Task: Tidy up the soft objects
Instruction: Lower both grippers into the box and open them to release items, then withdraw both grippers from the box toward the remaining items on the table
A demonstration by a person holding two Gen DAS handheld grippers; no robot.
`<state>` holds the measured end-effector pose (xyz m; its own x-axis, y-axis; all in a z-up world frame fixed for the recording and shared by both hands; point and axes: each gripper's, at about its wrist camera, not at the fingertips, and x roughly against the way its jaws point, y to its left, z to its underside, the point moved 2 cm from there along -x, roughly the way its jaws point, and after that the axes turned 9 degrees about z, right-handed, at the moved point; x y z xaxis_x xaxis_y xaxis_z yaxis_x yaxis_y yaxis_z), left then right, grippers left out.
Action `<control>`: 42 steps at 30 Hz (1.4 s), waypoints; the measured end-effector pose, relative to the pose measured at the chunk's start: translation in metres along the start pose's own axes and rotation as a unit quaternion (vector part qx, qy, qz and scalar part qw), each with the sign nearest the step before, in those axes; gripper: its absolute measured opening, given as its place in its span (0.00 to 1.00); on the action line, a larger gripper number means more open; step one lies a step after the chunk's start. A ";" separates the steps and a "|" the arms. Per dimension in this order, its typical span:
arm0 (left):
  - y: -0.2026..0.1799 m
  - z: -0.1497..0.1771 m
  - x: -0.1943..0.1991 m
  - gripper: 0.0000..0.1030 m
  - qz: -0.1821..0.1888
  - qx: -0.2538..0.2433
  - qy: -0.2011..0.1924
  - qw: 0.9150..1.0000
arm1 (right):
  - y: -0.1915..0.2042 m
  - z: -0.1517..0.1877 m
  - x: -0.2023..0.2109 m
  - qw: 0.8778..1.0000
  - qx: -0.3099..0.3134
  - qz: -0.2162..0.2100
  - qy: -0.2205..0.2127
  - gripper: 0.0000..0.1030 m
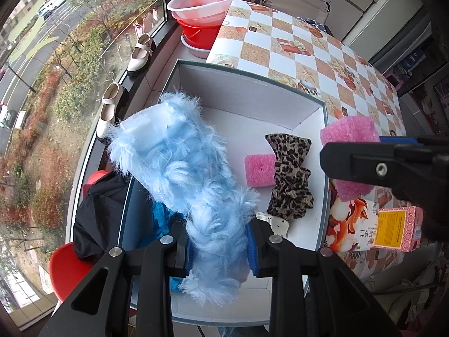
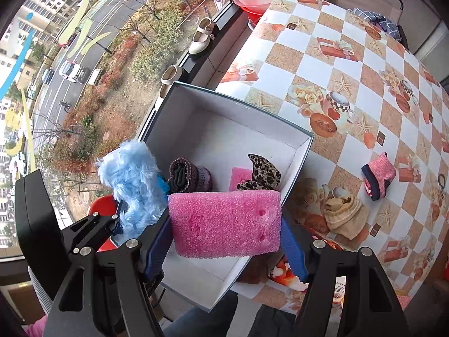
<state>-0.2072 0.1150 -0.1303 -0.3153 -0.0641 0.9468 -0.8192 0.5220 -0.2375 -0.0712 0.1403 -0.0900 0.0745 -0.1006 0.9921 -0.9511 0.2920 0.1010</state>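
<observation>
Now the left gripper clamps a fluffy blue cloth over the left side of the white box; a leopard scrunchie lies inside. Rightward, the right gripper squeezes a pink foam block above the box's near edge.

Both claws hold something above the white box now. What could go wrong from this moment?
The blue fluffy cloth in the left claw hangs over the box's left wall, so it may drop outside. The right claw holds the pink sponge close beside it; the two claws could bump.
</observation>
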 end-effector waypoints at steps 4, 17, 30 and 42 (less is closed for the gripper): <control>0.002 -0.008 -0.001 0.31 -0.001 -0.002 0.000 1.000 | -0.009 -0.010 -0.005 1.000 -0.024 -0.010 0.007 0.69; -0.002 -0.011 -0.006 0.79 -0.018 -0.004 -0.002 1.000 | -0.007 -0.027 -0.010 1.000 -0.007 -0.005 0.002 0.70; 0.010 -0.013 -0.011 1.00 0.005 0.047 0.018 0.999 | -0.039 -0.026 0.002 0.996 -0.066 -0.058 -0.006 1.00; -0.013 -0.011 -0.004 1.00 0.003 0.018 0.030 0.999 | -0.045 -0.011 0.018 0.996 -0.061 -0.057 -0.018 1.00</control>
<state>-0.1902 0.1177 -0.1283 -0.2918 -0.0089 0.9564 -0.8345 0.4910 -0.2500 -0.0234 0.1359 -0.0763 0.1673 -0.1732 0.9706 -0.8937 0.3891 0.2235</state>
